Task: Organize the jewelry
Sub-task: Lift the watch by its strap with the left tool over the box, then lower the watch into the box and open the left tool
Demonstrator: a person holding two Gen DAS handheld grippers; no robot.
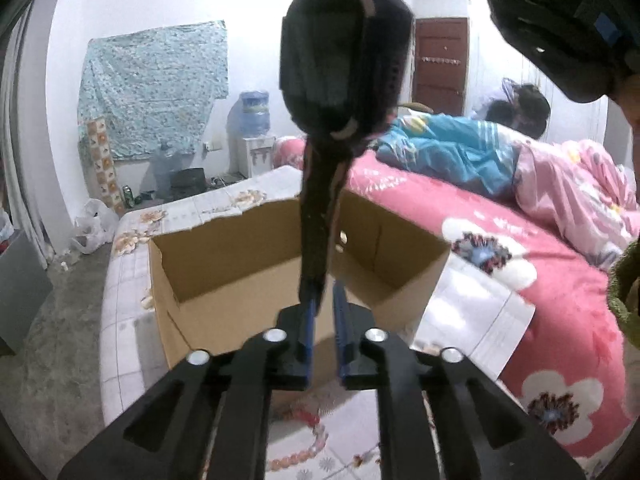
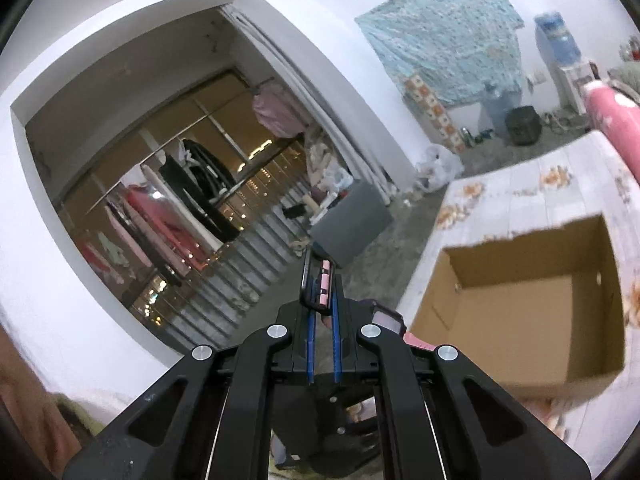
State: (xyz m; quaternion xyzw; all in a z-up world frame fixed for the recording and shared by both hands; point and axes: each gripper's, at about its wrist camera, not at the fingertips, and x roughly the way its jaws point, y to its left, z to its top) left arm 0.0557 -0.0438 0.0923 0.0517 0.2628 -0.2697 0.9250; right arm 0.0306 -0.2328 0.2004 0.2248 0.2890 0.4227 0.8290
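Above an open brown cardboard box [image 1: 400, 264], a black wristwatch [image 1: 340, 60] with a dark strap and pale pink loops hangs upright in the left wrist view. Its face is high in the frame and its strap trails down to the left gripper [image 1: 326, 300]. That gripper's blue pads stand a narrow gap apart, with cardboard showing between them. The strap's lower end meets the tip of the left-hand pad, but whether it is pinched cannot be told.

The right gripper [image 2: 323, 300] has its pads closed on a black buckle loop and a pink piece of the strap, while the watch's dark square face sits just to the right of its fingers.

The box rests on a white cloth printed with orange flowers [image 1: 132, 280], which covers a low surface beside a bed with a pink floral blanket [image 1: 560, 320]. A strand of orange-pink beads [image 1: 316, 436] lies on the cloth near the box, below the left gripper.
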